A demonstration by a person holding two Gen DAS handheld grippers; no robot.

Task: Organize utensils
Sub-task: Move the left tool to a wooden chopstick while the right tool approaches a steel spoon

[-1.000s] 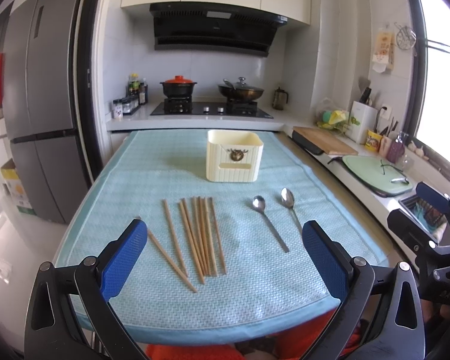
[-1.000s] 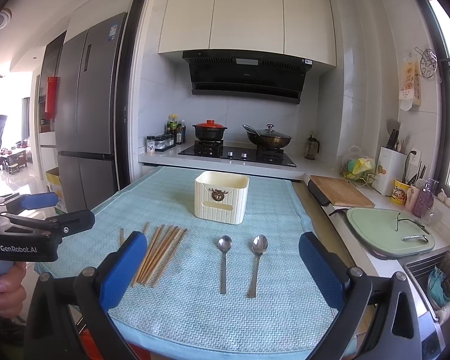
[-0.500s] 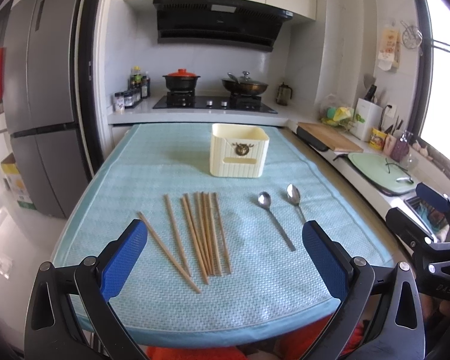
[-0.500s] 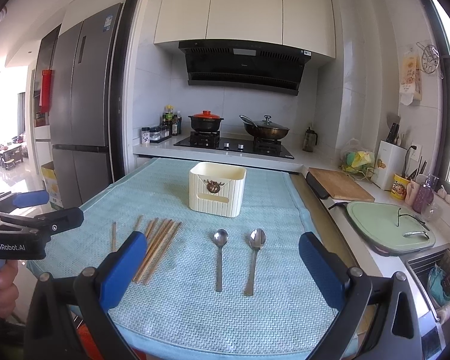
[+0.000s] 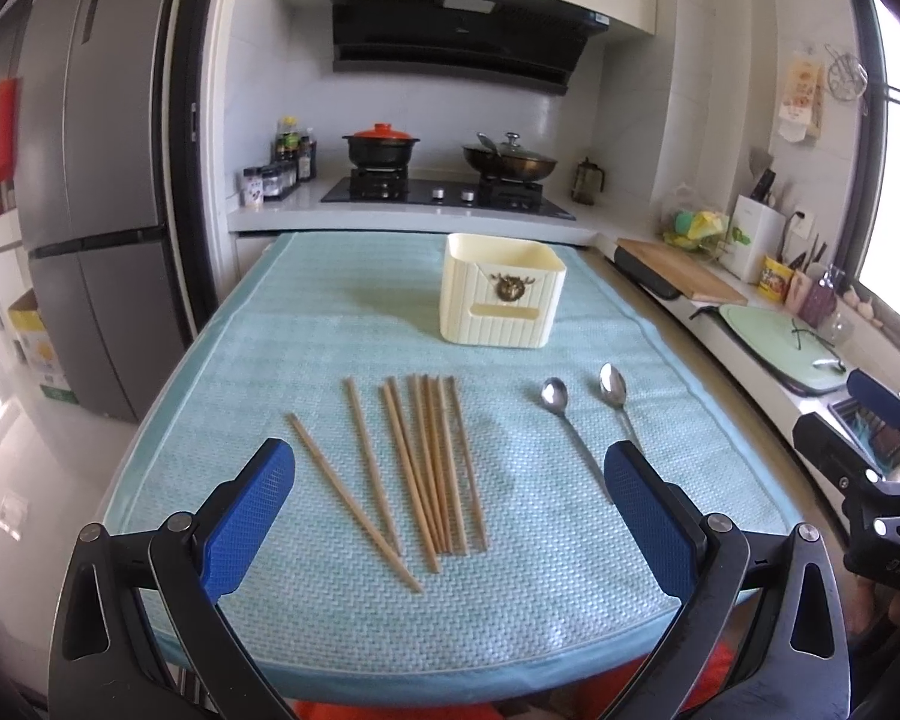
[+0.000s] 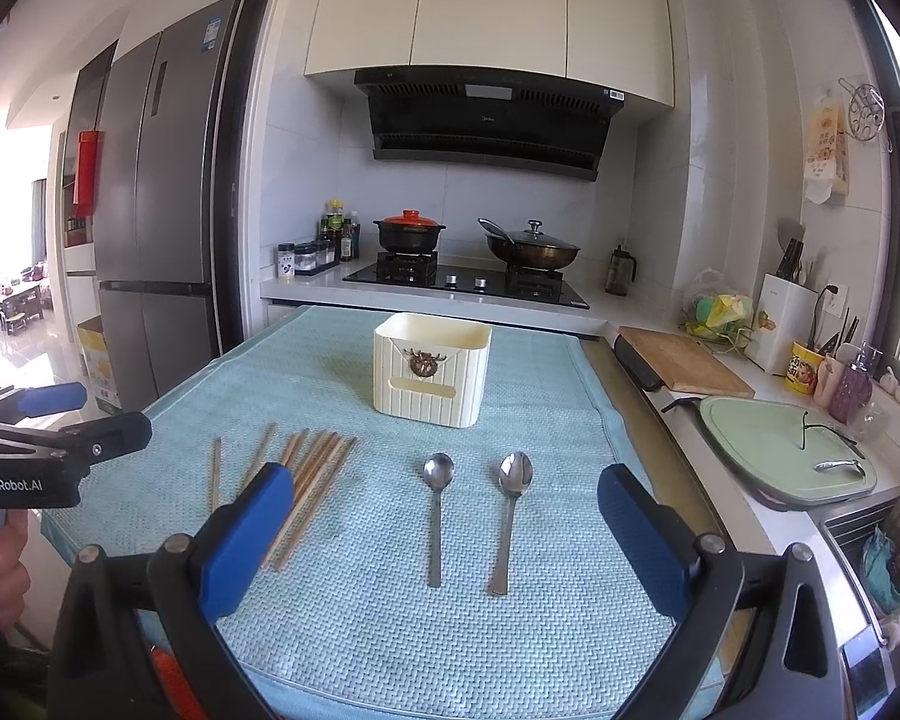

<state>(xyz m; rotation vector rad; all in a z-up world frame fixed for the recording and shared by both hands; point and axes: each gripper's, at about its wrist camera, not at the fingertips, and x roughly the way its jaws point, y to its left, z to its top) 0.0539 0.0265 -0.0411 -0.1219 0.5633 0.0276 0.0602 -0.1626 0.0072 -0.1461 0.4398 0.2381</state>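
Note:
Several wooden chopsticks (image 5: 426,468) lie on a light blue mat (image 5: 342,336), also in the right wrist view (image 6: 312,480). Two metal spoons (image 5: 570,426) lie to their right; in the right wrist view the left spoon (image 6: 437,510) and right spoon (image 6: 510,516) lie side by side. A cream utensil holder (image 5: 501,300) stands upright behind them, also in the right wrist view (image 6: 431,369). My left gripper (image 5: 450,516) is open and empty above the mat's near edge, in front of the chopsticks. My right gripper (image 6: 444,534) is open and empty in front of the spoons.
A stove with a red-lidded pot (image 5: 381,147) and a wok (image 5: 510,162) stands behind the table. A counter on the right holds a wooden cutting board (image 6: 681,363) and a green board (image 6: 780,450). A grey fridge (image 5: 90,210) stands at left.
Both grippers have moved forward and a little lower toward the mat; the chopsticks, spoons and holder lie as before. Both grippers stay open.

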